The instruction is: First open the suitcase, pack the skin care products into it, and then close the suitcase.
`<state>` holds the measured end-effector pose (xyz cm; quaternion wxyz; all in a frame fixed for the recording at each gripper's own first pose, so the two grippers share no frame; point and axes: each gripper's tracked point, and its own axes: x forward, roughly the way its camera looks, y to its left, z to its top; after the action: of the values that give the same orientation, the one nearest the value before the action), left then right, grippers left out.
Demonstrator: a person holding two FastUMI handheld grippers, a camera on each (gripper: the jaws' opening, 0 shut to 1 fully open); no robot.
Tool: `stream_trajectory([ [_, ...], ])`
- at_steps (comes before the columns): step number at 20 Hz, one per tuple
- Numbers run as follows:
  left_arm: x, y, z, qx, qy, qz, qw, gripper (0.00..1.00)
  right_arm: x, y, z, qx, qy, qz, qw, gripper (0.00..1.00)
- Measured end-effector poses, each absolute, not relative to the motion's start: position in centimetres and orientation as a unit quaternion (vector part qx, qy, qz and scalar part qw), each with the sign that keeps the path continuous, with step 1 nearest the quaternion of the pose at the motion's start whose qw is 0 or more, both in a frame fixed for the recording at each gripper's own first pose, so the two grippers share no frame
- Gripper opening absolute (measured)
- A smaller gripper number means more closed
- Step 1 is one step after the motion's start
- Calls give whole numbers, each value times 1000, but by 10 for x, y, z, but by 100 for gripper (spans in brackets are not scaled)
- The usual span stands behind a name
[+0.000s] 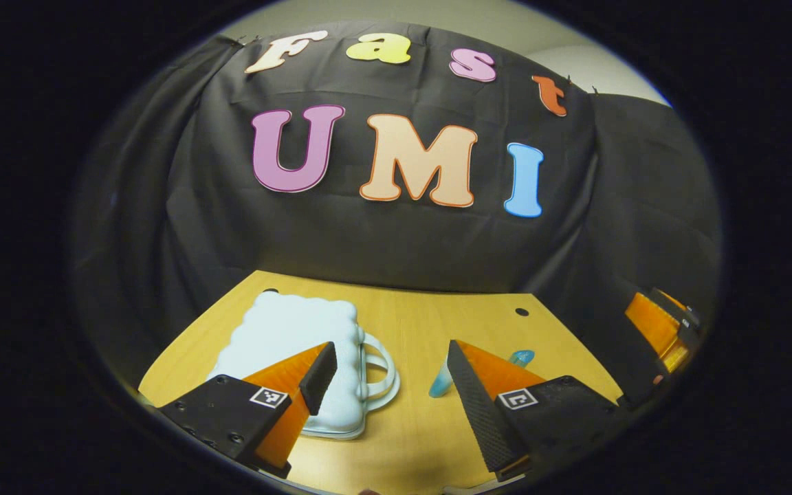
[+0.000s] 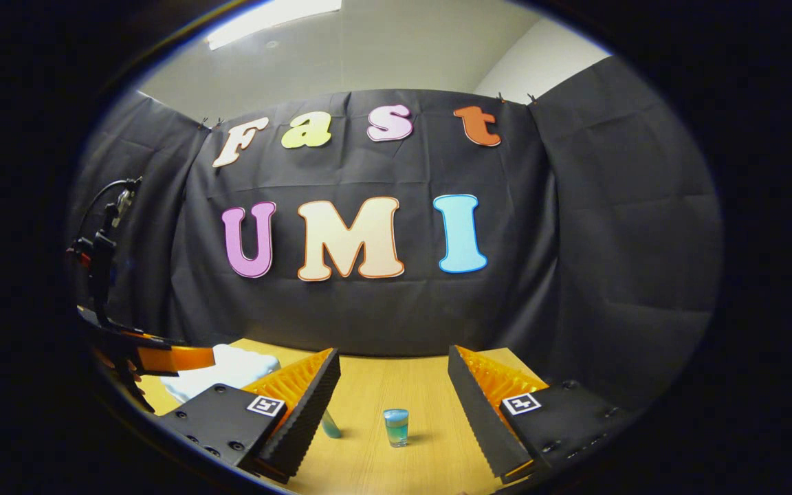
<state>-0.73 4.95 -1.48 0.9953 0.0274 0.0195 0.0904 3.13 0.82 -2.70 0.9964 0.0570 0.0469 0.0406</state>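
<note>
Two grippers hang above a yellow wooden table (image 1: 410,323), each with its jaws spread wide and nothing between them. In the left gripper view, the left gripper (image 1: 389,385) fills the bottom of the frame, its fingers (image 1: 318,377) angled outward and clear of everything on the table. Behind its left-hand finger, at lower centre-left of the frame, lies the suitcase (image 1: 286,337): a small pale blue case with a scalloped edge, lying flat and shut, its looped handle (image 1: 382,375) facing the middle of the table. Just right of the handle, in the gap between the fingers, lies a small translucent blue skin care bottle (image 1: 441,381), partly hidden behind the right-hand finger; a second bluish piece (image 1: 522,357) peeks over that finger, and whether it is a separate item cannot be told. At the right edge of the frame the right gripper (image 1: 661,326) shows in part.

In the right gripper view, the right gripper (image 2: 392,405) sits at the bottom of the frame, also widely parted and touching nothing. Between its fingers, low in the centre, a small blue bottle (image 2: 396,426) stands upright on the table. A second bluish item (image 2: 331,425) leans out from behind the left-hand finger. At lower left, the left gripper (image 2: 162,359) reaches in over a pale corner of the suitcase (image 2: 231,371).
</note>
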Motion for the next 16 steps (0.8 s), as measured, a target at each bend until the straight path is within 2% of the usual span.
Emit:
stream_trajectory([
  [8, 6, 53, -29, 18, 58, 91, 994, 95, 27, -11, -43, 58, 72, 25, 995, 100],
  [9, 8, 54, -31, 18, 63, 92, 994, 92, 28, -14, -46, 60, 78, 23, 995, 98],
  [10, 10, 56, -32, 16, 65, 94, 993, 95, 28, -16, -47, 60, 79, 21, 995, 98],
  [16, 18, 47, -46, -29, 86, 95, 991, 95, 31, -28, -52, 59, 82, 12, 995, 98],
])
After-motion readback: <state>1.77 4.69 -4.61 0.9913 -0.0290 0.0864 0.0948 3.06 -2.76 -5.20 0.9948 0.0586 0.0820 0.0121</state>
